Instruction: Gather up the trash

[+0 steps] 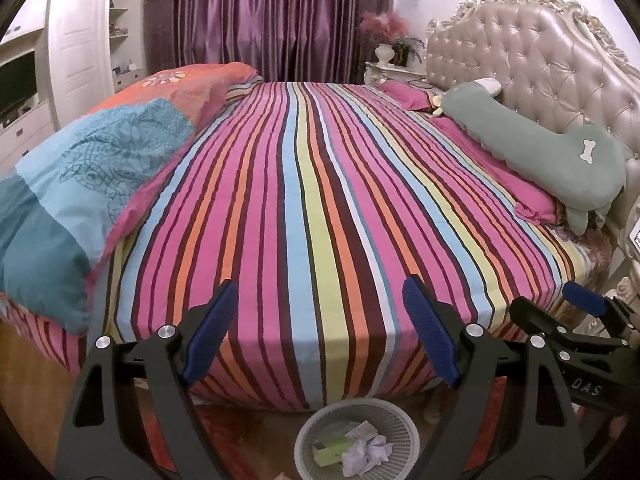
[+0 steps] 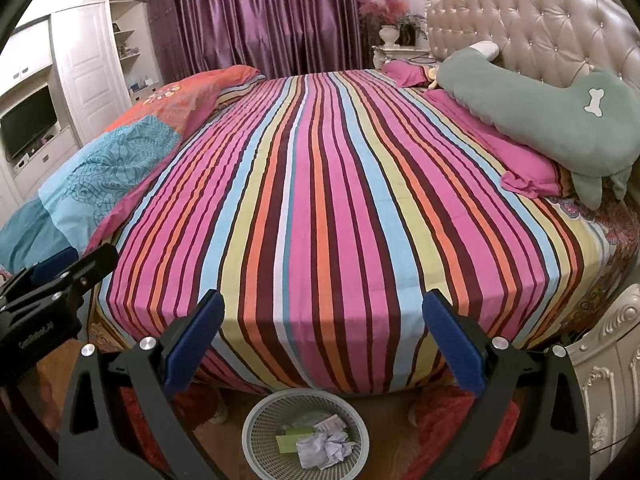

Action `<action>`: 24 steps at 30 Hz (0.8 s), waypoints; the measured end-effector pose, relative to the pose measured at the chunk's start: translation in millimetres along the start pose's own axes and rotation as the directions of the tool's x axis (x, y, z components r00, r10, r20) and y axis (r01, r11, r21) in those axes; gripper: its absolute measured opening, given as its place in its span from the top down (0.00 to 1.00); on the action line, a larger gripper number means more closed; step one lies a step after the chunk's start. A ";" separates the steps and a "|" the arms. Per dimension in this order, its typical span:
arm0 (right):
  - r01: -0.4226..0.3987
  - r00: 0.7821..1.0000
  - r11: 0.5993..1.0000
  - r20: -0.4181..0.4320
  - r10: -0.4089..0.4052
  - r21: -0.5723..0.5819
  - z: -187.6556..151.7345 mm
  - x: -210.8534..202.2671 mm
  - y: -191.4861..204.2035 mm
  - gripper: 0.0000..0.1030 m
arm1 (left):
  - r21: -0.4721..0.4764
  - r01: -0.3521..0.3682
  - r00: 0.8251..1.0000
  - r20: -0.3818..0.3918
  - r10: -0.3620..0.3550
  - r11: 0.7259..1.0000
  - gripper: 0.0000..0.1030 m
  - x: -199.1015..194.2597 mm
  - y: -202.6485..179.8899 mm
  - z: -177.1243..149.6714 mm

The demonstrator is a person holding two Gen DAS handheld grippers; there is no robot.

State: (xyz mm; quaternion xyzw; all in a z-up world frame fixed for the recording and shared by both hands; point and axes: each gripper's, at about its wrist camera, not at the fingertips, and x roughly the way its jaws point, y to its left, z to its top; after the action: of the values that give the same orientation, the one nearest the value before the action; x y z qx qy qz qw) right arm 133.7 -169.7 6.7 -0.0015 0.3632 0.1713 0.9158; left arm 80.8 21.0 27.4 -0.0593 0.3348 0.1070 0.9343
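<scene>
A grey mesh waste basket (image 1: pixel 404 424) stands on the floor at the foot of the bed's near side; it also shows in the right wrist view (image 2: pixel 256 420). Inside lie crumpled white paper (image 1: pixel 370 454) (image 2: pixel 326 446) and a green box (image 1: pixel 332 450) (image 2: pixel 294 440). My left gripper (image 1: pixel 320 336) is open and empty, held above the basket at the bed's edge. My right gripper (image 2: pixel 320 344) is open and empty, beside the left one. The right gripper shows at the left view's right edge (image 1: pixel 580 312); the left gripper shows at the right view's left edge (image 2: pixel 56 280).
A bed with a striped sheet (image 1: pixel 320 200) fills the view. A folded blue and orange quilt (image 1: pixel 100 168) lies on its left, a green plush pillow (image 1: pixel 540 140) and pink pillows by the tufted headboard (image 1: pixel 540 52). A white nightstand (image 2: pixel 608 380) stands at right. Purple curtains and white cabinets stand behind.
</scene>
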 end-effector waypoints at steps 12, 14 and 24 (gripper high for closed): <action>-0.005 1.000 1.000 0.023 0.005 -0.006 3.7 -7.7 1.7 0.08 | 0.012 0.013 1.000 -0.001 -0.013 1.000 0.20 1.1 0.1 1.0; -0.007 1.000 1.000 0.021 0.007 -0.004 3.6 -7.7 1.7 0.08 | 0.016 0.007 1.000 -0.001 -0.007 1.000 0.20 1.1 0.0 1.1; -0.003 1.000 1.000 0.018 0.003 -0.008 5.3 -6.0 1.6 0.08 | 0.031 0.004 1.000 0.008 -0.004 1.000 0.20 -1.2 -0.4 4.0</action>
State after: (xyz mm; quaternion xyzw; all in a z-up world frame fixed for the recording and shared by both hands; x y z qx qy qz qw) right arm 132.7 -169.4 14.9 -0.0030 0.3544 0.1739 0.9188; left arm 82.4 21.2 31.3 -0.0453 0.3325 0.1003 0.9367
